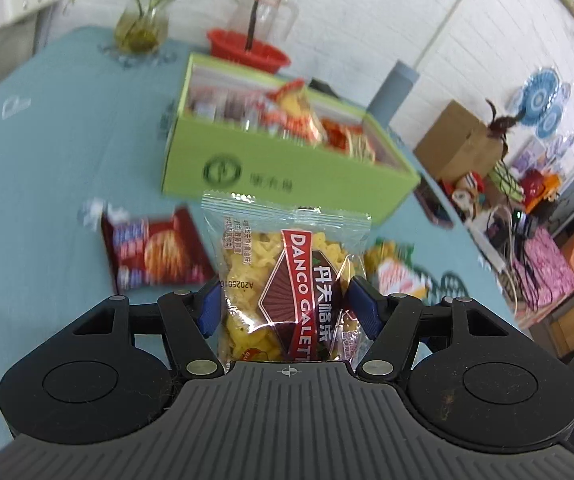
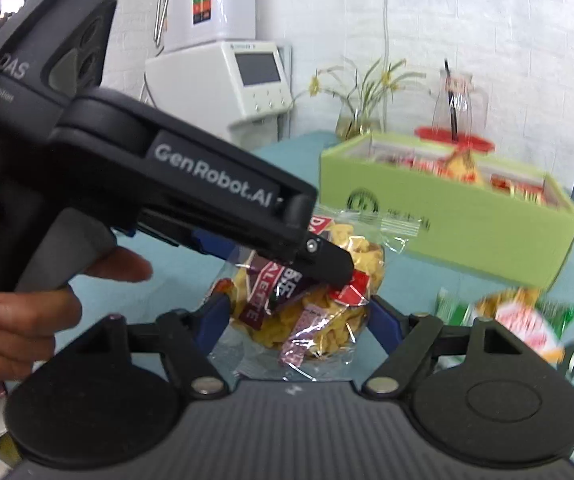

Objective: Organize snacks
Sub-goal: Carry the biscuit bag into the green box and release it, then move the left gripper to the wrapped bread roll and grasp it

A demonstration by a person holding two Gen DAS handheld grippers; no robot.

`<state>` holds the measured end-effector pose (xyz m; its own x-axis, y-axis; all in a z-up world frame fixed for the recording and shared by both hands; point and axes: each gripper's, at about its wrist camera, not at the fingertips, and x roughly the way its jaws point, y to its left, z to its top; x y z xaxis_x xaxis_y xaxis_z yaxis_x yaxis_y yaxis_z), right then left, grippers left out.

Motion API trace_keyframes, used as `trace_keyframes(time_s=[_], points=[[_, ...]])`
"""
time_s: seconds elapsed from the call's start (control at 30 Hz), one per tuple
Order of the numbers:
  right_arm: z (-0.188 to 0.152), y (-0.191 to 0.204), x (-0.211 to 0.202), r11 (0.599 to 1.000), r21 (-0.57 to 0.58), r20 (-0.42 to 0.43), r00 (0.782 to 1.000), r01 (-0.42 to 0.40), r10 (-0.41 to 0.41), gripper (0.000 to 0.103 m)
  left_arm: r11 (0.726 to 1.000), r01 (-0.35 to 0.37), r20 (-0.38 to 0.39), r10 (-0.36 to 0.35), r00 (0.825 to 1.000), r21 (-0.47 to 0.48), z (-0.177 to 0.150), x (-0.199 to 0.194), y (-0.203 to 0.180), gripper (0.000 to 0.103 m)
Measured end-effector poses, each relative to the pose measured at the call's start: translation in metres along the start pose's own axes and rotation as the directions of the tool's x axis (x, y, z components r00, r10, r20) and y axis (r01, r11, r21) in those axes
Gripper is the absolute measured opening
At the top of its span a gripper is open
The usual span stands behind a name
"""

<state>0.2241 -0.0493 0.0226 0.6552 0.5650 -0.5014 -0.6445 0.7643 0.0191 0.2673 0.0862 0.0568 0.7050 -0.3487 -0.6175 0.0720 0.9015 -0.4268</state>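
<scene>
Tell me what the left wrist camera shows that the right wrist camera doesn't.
Only the left wrist view shows the red biscuit packet lying on the teal table and the cardboard box beyond its edge. Only the right wrist view shows the left gripper from outside, the hand holding it, and the white machine. Both show the Danco Galette bag, the green box, the flower vase and the green-edged snack packet.

A teal table [image 1: 47, 168] carries a green box [image 1: 287, 168], red packet [image 1: 155, 252] and vase [image 1: 139, 28].
</scene>
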Motion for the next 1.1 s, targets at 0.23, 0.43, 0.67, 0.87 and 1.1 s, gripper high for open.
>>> trace_keyframes(time_s=[0.23, 0.43, 0.67, 0.87, 1.1], points=[[0.079, -0.05, 0.043, 0.999, -0.041, 0.069, 0.998, -0.004, 0.007, 0.081, 0.997, -0.038, 0.1, 0.031, 0.995, 0.072, 0.108, 0.027, -0.012, 0.049], [0.127, -0.107, 0.119, 1.0, -0.007, -0.017, 0.999, -0.028, 0.028, 0.082, 0.994, -0.086, 0.032, 0.084, 0.996, 0.066, 0.171, 0.1, 0.012, 0.05], [0.123, -0.142, 0.175, 0.995, 0.066, -0.127, 0.989, -0.073, 0.081, 0.09, 0.999, -0.04, -0.042, 0.041, 0.998, 0.013, 0.163, 0.149, 0.047, 0.066], [0.113, -0.126, 0.113, 0.997, 0.066, -0.001, 0.999, -0.051, 0.051, 0.093, 0.999, 0.027, 0.082, -0.029, 0.996, 0.029, 0.157, 0.093, 0.033, 0.079], [0.056, -0.093, 0.03, 0.991, 0.12, 0.046, 0.997, -0.06, 0.054, 0.094, 0.995, -0.034, 0.172, 0.018, 0.985, 0.089, 0.096, 0.021, 0.017, 0.088]])
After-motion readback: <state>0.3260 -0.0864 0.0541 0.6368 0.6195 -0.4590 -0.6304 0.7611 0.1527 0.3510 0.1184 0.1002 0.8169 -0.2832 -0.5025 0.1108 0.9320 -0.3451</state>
